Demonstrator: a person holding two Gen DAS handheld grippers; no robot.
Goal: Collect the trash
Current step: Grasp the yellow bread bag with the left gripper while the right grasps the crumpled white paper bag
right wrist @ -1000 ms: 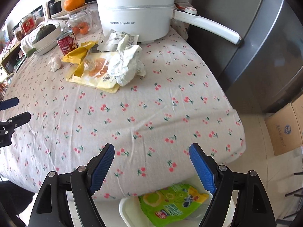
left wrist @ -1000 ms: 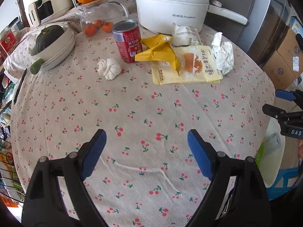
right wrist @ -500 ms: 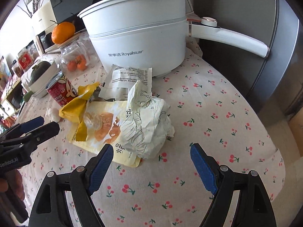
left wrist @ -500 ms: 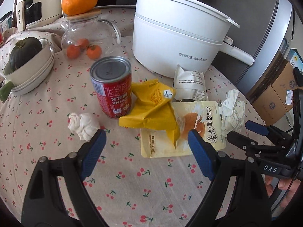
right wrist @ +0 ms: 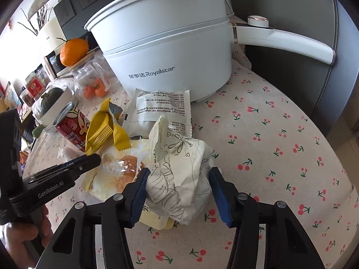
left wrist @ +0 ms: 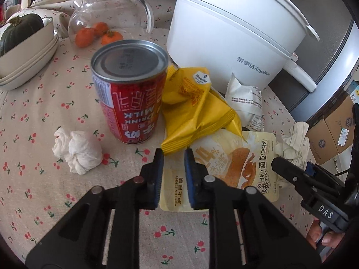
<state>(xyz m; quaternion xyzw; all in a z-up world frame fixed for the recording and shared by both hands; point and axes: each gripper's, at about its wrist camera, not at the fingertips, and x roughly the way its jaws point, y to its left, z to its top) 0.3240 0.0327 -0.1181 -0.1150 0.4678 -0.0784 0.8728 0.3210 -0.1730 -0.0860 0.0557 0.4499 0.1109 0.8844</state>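
A folded yellow wrapper (left wrist: 193,112) lies on a pale yellow bread bag (left wrist: 235,168) on the cherry-print cloth. My left gripper (left wrist: 174,154) is closing. A narrow gap is left, and the wrapper's lower corner sits between the tips with the pads not clearly pressing on it. A wad of white tissue (left wrist: 78,154) lies to its left and a white sachet (left wrist: 246,98) behind. In the right wrist view my right gripper (right wrist: 179,174) is closing on a crumpled white paper (right wrist: 179,190), and both pads touch its sides.
A red milk-drink can (left wrist: 132,103) stands just left of the wrapper. Behind are a big white electric pot (left wrist: 235,33), a glass jar of tangerines (left wrist: 101,22) and stacked bowls holding a dark squash (left wrist: 27,49). The table edge curves off on the right (right wrist: 325,157), with cardboard boxes (left wrist: 332,134) beyond.
Both grippers moved forward and down to the trash pile. The left jaws narrowed at the yellow wrapper's corner. The right jaws closed in on the crumpled paper.
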